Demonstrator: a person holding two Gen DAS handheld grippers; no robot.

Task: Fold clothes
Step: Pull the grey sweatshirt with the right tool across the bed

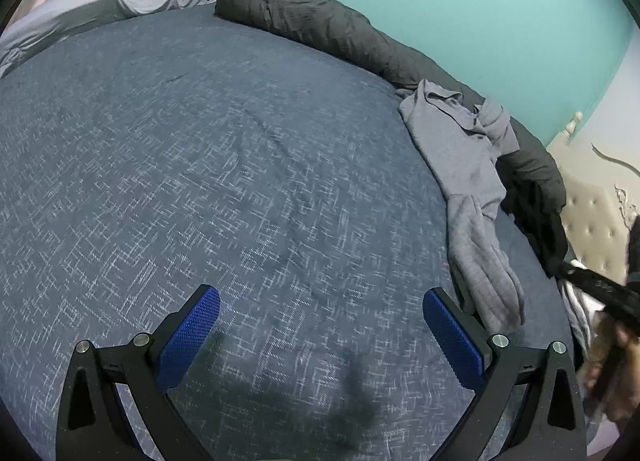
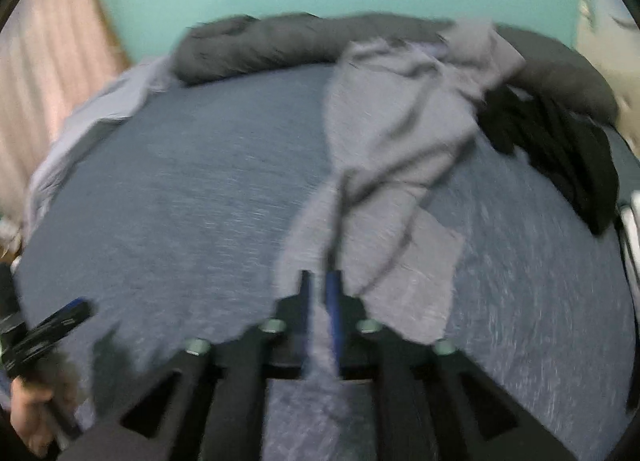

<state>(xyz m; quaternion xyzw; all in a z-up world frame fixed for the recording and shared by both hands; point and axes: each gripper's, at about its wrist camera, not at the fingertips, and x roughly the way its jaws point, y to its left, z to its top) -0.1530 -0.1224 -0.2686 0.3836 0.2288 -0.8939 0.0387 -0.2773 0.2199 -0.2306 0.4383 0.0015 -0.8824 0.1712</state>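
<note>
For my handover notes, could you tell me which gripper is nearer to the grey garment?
Right. The right gripper is shut on an end of the grey garment; the left gripper hangs open over bare bedspread, apart from it.

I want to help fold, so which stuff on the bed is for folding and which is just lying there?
For the folding:
- grey garment, pinched by the right hand-held gripper
- black clothes piled beside it
- left hand-held gripper, open and empty over the bedspread

Just lying about:
- rolled dark grey blanket
- blue patterned bedspread
- pale sheet
</note>
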